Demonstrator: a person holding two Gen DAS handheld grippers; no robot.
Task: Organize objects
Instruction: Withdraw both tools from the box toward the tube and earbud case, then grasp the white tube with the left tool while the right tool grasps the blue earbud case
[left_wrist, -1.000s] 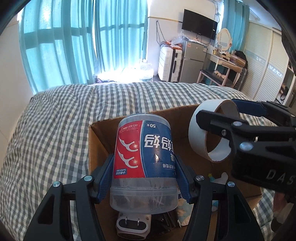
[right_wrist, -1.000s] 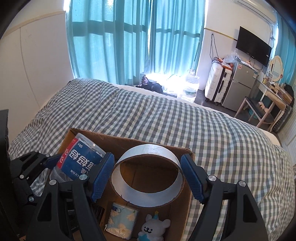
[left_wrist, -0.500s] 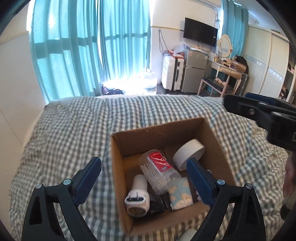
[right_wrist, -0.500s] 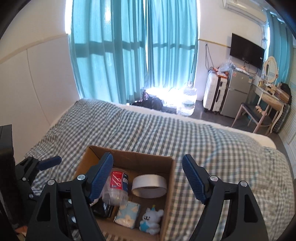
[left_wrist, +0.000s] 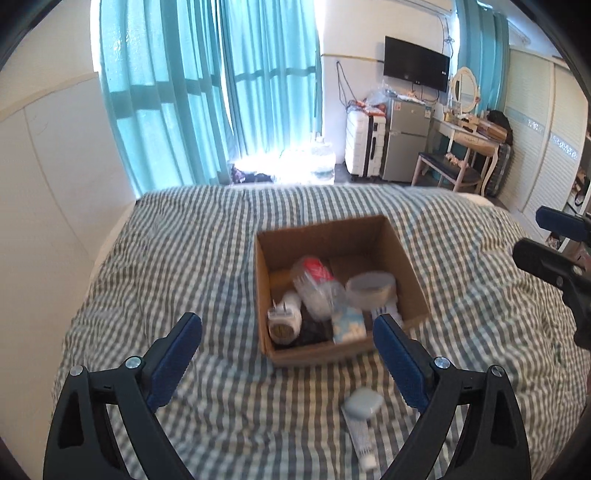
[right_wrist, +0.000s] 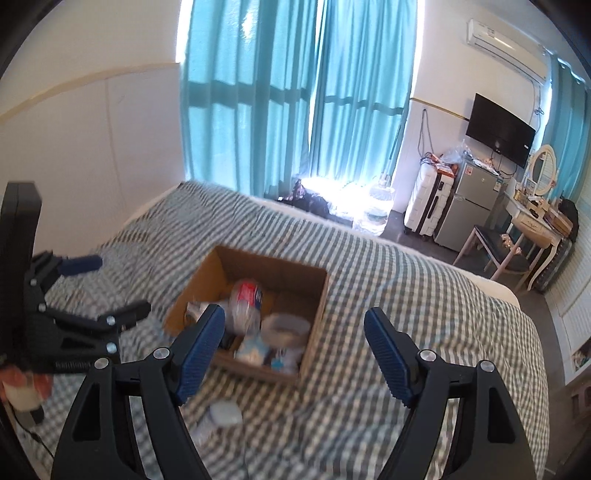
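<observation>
**Box mostly filled, two items left on the bed**

Both my grippers hang above the checked bed (left_wrist: 184, 258), holding nothing. Left gripper (left_wrist: 288, 354): jaws wide apart. Right gripper (right_wrist: 295, 350): jaws wide apart too.

The cardboard box (left_wrist: 402, 254) sits mid-bed, open at the top. Inside I count a clear tub with a red label (left_wrist: 314, 284), a tape roll (left_wrist: 369, 291), a white plug adapter (left_wrist: 284, 321) and a blue-and-white packet (left_wrist: 349, 325); something dark lies under them, not identifiable. The frames are blurred.

Outside the box, just in front of it, lie a small pale blue case (left_wrist: 362, 404) and a white tube (left_wrist: 364, 439), touching each other.

Judgement: task well along; those two items look like what is left to pack.
</observation>
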